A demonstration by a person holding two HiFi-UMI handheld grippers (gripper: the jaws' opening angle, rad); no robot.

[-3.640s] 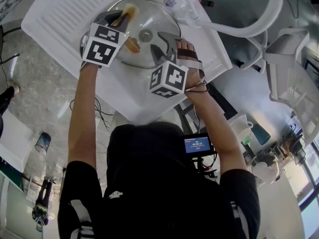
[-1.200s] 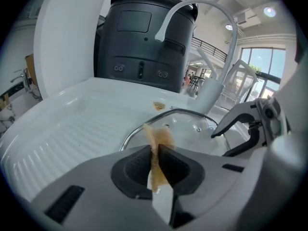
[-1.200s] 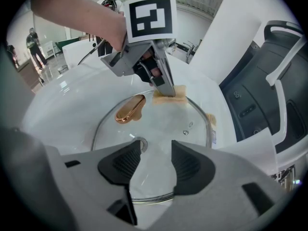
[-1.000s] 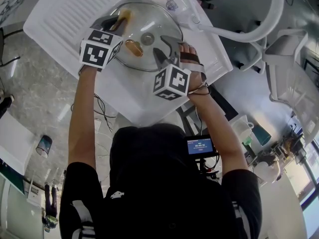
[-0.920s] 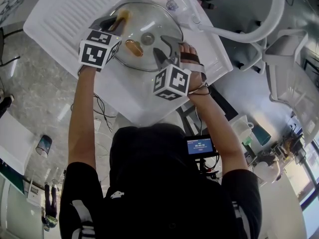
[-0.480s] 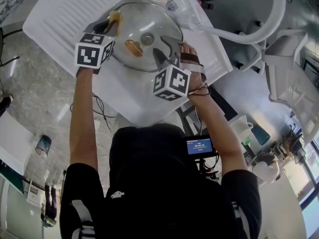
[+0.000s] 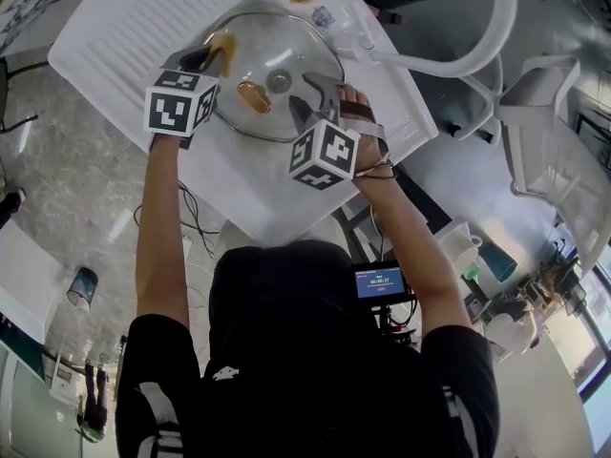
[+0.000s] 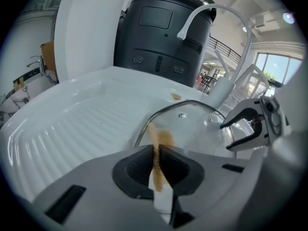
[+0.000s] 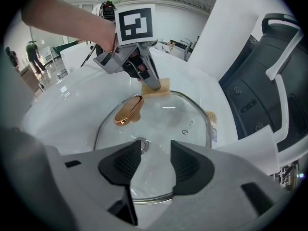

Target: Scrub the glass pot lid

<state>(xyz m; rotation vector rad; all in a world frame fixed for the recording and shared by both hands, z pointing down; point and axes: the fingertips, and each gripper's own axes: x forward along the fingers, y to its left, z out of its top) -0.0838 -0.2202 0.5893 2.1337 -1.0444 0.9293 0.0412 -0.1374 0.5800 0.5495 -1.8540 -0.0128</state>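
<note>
One pad (image 8: pixel 161 138) clenched in left gripper (image 8: pixel 156 150) fingers at glass lid (image 9: pixel 163 114) rim; right gripper (image 9: pixel 156 148) fingers apart, just narrowed, above lid

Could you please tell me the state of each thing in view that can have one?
glass pot lid: lying flat in the white tray, not lifted.
scrub pad: thin and tan, pinched upright, its end at the lid's rim.
left gripper: jaws shut on the scrub pad.
right gripper: jaws apart, just been closing slightly, nothing clamped; the lid's near edge lies below them.
</note>
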